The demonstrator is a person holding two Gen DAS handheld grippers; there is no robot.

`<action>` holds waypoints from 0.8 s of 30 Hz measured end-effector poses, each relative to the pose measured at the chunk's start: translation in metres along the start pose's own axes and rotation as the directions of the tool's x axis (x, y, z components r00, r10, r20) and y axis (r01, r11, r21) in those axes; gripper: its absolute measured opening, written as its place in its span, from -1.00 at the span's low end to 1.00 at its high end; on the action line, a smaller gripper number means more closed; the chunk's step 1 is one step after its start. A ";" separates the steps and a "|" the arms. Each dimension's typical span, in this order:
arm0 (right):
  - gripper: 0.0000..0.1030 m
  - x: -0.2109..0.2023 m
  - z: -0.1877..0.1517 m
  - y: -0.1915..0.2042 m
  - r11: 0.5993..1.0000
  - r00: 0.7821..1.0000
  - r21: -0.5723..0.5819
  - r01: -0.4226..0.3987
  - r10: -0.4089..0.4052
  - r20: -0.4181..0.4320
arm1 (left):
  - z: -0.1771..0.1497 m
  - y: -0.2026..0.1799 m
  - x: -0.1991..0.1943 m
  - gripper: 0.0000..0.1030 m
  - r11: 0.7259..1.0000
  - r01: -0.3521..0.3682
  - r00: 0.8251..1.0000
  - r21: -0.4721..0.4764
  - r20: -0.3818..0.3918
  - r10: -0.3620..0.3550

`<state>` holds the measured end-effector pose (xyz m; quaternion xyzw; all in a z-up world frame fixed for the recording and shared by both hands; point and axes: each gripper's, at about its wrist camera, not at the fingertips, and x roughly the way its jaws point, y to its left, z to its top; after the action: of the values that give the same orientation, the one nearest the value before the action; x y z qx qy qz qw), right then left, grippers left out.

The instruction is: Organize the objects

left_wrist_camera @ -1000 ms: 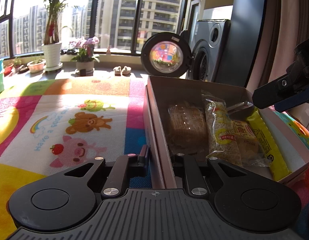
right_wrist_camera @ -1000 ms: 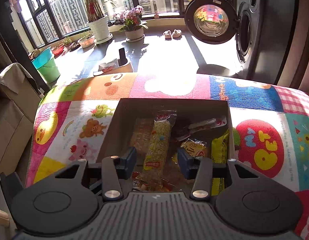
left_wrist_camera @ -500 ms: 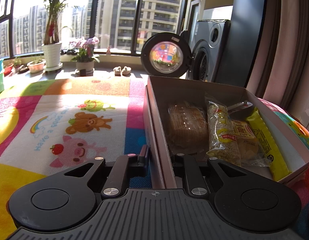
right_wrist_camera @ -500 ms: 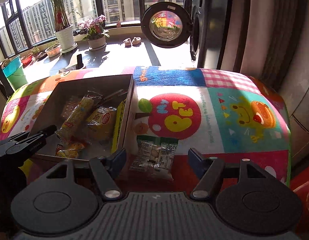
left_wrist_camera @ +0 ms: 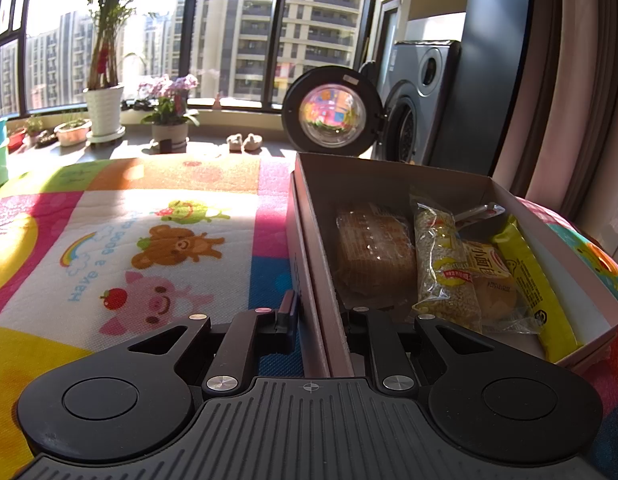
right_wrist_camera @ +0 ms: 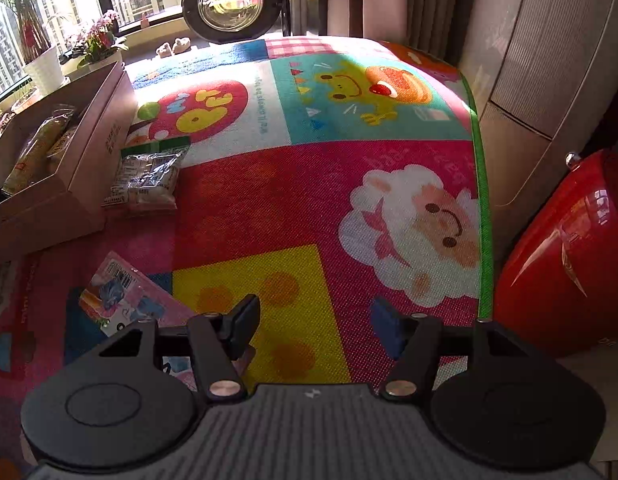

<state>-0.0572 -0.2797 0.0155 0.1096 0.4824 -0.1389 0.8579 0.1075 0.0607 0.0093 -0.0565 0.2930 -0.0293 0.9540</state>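
Play mat (left_wrist_camera: 109, 248): cartoon-printed, sunlit, and it carries everything you are working on; a pig and a bear print lie to the left of your left hand-held gripper.
Left hand-held gripper (left_wrist_camera: 317, 316): your jaws are clamped on the near left wall of the cardboard box (left_wrist_camera: 309, 248), one finger outside the wall and one inside.
Box contents, left wrist view: a brown wrapped cake (left_wrist_camera: 373, 252) lies leftmost, a clear packet of grain bar (left_wrist_camera: 443, 268) beside it, then a wrapped bun (left_wrist_camera: 491, 280) with red lettering, and a yellow packet (left_wrist_camera: 533, 276) against the right wall. A silvery wrapper end (left_wrist_camera: 477, 212) shows behind them; its type cannot be told.
Box, right wrist view: it stands at the far left on the mat, with your left tool's black tip just visible at its near edge.
Clear snack bag (right_wrist_camera: 147, 178): green-topped, flat on the mat, touching the box's outer wall.
Pink packet (right_wrist_camera: 129, 300): with a barcode and cartoon print, flat on the mat near the left finger (right_wrist_camera: 241, 320) of your right tool, partly hidden beneath it.
Right hand-held gripper (right_wrist_camera: 315, 320): your jaws stand apart and have just been closing somewhat; nothing is between them, only a yellow patch of mat below.
Right margin: a red glossy ball (right_wrist_camera: 569, 248) rests off the mat's green edge, beside a beige ribbed cabinet (right_wrist_camera: 549, 60).
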 end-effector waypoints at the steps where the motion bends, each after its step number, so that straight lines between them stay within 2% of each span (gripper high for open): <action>1: 0.23 -0.003 -0.004 0.006 1.000 1.000 -0.013 -0.022 0.022 0.000 | 0.000 0.000 0.000 -0.67 1.000 0.000 1.000 0.000 0.000 0.000; 4: 0.23 -0.014 -0.012 0.027 0.992 0.995 -0.074 -0.099 0.100 0.008 | 0.000 0.000 0.000 -0.67 1.000 0.000 1.000 0.000 0.000 0.000; 7: 0.25 -0.026 -0.011 0.040 0.989 0.993 -0.107 -0.104 0.110 0.049 | 0.000 -0.001 0.000 -0.68 1.000 0.000 1.000 0.002 0.003 0.000; 11: 0.41 -0.031 -0.006 0.042 0.982 0.983 -0.068 -0.174 0.178 0.050 | 0.000 -0.001 0.000 -0.67 1.000 0.000 1.000 0.002 0.003 0.000; 14: 0.56 -0.020 -0.002 0.045 0.973 0.973 -0.015 -0.232 0.232 -0.009 | 0.000 -0.001 0.000 -0.67 1.000 0.000 1.000 0.002 0.003 0.000; 19: 0.62 0.001 0.002 0.056 0.969 0.966 0.044 -0.245 0.248 -0.072 | 0.000 -0.002 0.000 -0.67 1.000 0.000 1.000 0.002 0.003 0.000; 24: 0.64 0.009 0.007 0.079 0.975 0.974 -0.035 -0.221 0.219 -0.054 | 0.000 -0.001 0.000 -0.67 1.000 0.000 1.000 0.002 0.003 0.000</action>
<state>-0.0201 -0.2094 0.0159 0.1483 0.4914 -0.0302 0.8577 0.1077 0.0595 0.0094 -0.0556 0.2915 -0.0296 0.9545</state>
